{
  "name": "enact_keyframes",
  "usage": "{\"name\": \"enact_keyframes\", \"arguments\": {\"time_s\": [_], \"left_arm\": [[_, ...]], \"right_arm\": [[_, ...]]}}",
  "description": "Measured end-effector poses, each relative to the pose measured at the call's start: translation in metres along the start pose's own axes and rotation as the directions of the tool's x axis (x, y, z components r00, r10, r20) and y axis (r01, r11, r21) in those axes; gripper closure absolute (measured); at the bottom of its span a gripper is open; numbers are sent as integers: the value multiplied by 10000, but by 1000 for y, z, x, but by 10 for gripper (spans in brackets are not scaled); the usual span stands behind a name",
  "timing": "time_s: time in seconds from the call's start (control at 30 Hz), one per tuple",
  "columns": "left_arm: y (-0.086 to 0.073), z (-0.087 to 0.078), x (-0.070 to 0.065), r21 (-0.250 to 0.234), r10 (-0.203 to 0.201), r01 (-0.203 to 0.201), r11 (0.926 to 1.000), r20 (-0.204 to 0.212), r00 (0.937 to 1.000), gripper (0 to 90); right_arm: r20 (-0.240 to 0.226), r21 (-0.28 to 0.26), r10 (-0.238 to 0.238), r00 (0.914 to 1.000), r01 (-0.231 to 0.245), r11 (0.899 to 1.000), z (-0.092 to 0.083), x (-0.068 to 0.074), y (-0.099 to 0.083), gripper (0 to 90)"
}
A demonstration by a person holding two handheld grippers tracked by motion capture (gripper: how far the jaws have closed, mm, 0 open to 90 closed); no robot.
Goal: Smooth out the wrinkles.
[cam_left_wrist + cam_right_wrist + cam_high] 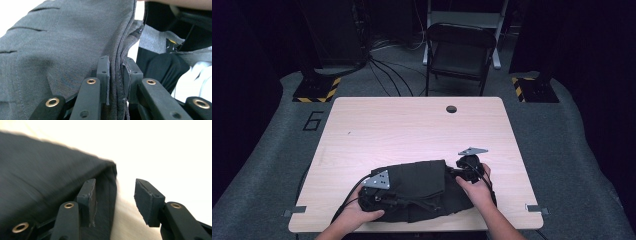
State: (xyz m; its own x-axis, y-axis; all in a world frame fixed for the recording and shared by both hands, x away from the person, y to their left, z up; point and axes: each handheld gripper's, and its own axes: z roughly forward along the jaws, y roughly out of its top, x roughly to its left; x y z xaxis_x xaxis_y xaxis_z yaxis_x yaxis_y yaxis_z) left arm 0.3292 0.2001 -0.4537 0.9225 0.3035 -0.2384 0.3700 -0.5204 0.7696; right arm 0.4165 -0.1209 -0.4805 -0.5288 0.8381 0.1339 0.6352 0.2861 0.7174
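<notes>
High view: one pale wooden table [412, 125] with one dark folded garment [419, 187] lying at its near edge, between my two hands. My left gripper [379, 192] rests on the garment's left end and my right gripper [467, 170] sits at its right end; both are black against black cloth, so I cannot make out the jaws here. A large "6" [313, 120] is marked on the grey floor left of the table. One folding chair [460, 50] stands beyond the table, and two black-and-yellow striped bases [317, 89] flank it. The room's far part is too dark to read.

Left gripper view: the garment [62, 45] reads as grey cloth. Its stitched edge [119, 75] runs up between my two pads, which sit close on either side of it; I cannot tell whether they still press it. The cloth's far end is cut off by the frame.

Right gripper view: my jaws stand apart, holding nothing. The left pad [87, 200] lies against the garment's [45, 177] folded corner; the right pad [147, 202] hangs over bare table. The cloth is blurred.
</notes>
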Motion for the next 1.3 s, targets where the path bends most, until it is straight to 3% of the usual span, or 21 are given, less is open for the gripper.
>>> {"name": "enact_keyframes", "arguments": {"time_s": [0.03, 0.1, 0.2, 0.37, 0.47, 0.7, 0.77, 0.83, 0.9, 1.03, 1.17, 1.3], "left_arm": [[0, 0, 0, 0, 0, 0, 10000, 0, 10000, 762], [-3, 3, 1, 119, -93, 91, 9999, 136, 9999, 754], [-4, 6, 1, 8, -269, 269, 9996, 110, 9996, 721], [-5, 2, 1, -145, -449, 451, 9989, 144, 9989, 649], [-6, -1, 2, -229, -579, 583, 9980, 174, 9982, 621], [-6, -17, 8, -561, -644, 629, 9964, -239, 9976, 550], [-5, -26, 14, -810, -643, 578, 9950, -789, 9948, 528], [-4, -28, 16, -869, -718, 639, 9942, -908, 9933, 505], [-4, -29, 23, -1046, -966, 827, 9911, -1353, 9861, 491], [-4, -26, 35, -1041, -1114, 940, 9901, -1759, 9781, 469], [-5, -19, 45, -976, -1326, 1147, 9886, -2030, 9702, 448], [-7, -11, 51, -698, -1239, 1106, 9914, -2304, 9652, 431]], "right_arm": [[0, 0, 0, 10000, 0, 10000, 0, 0, 0, 511], [-405, -521, 33, 9992, -55, 9986, -9, 10, 11, 507], [-883, -783, -356, 9955, 287, 9965, -10, 26, 18, 498], [-1261, -357, -1083, 9861, 1046, 9939, 4, 48, 14, 491], [-1215, -145, -1245, 9848, 1236, 9922, 11, 50, 8, 491], [-1239, 163, -984, 9874, 1012, 9947, 20, 48, -6, 481], [-1287, 93, -1120, 9853, 1142, 9934, 22, 47, -7, 481], [-1243, 143, -1043, 9868, 1069, 9942, 22, 48, -9, 481], [-1274, 165, -986, 9869, 1015, 9947, 23, 48, -10, 481], [-1150, 34, -1219, 9859, 1231, 9924, 24, 48, -10, 481], [-1215, 94, -1041, 9871, 1061, 9943, 23, 49, -11, 480], [-1213, 50, -1017, 9874, 1031, 9947, 23, 49, -12, 480]]}}
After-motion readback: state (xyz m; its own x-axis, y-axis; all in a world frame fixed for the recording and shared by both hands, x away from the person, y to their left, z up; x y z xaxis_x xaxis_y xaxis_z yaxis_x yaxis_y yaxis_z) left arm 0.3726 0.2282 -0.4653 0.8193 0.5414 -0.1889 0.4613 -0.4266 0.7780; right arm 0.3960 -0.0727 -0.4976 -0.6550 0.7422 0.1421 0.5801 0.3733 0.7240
